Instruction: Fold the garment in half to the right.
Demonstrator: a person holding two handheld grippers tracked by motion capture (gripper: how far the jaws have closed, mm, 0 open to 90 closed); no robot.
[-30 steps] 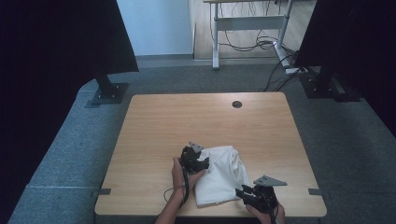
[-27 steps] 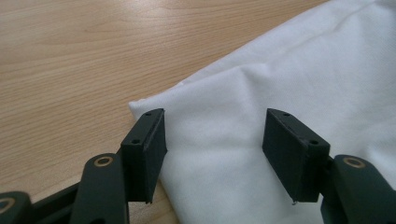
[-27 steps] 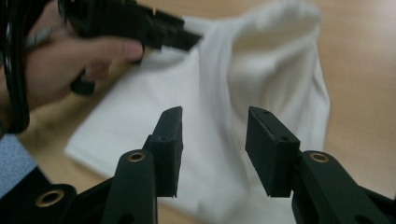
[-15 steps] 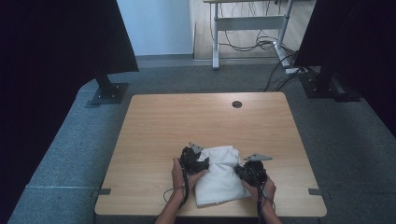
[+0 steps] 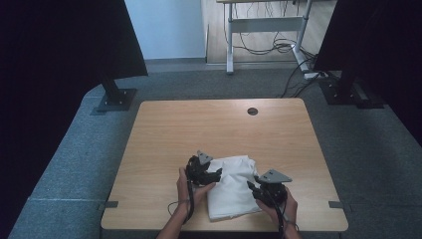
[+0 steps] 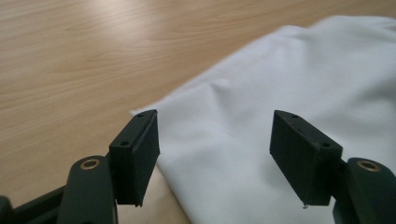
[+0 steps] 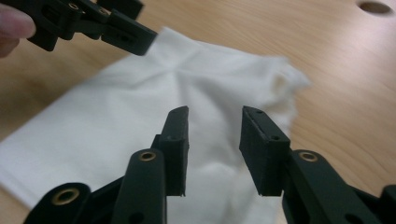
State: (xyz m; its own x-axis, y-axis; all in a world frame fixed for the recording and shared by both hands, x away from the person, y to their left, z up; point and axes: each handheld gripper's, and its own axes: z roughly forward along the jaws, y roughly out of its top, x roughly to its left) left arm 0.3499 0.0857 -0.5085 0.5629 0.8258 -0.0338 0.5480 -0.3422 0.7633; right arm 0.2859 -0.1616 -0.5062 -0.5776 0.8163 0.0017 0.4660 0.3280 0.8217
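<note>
The white cloth (image 5: 234, 186) lay folded at the table's (image 5: 164, 129) near edge, between both hands. Over the last second the right gripper (image 5: 260, 190) had swung in from the near right corner to the cloth's right edge, jaws part open and empty. The left gripper (image 5: 211, 177) stayed at the left edge, wide open, holding nothing; a two-sided pinch looked likely next

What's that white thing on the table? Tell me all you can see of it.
The white cloth looks like soft, thin fabric, folded into a rough rectangle with creases and a rumpled far end. It lies flat on the wooden table near the person's edge. The left gripper hangs open over its left edge, the right gripper open over its right side; neither clearly grips it.
</note>
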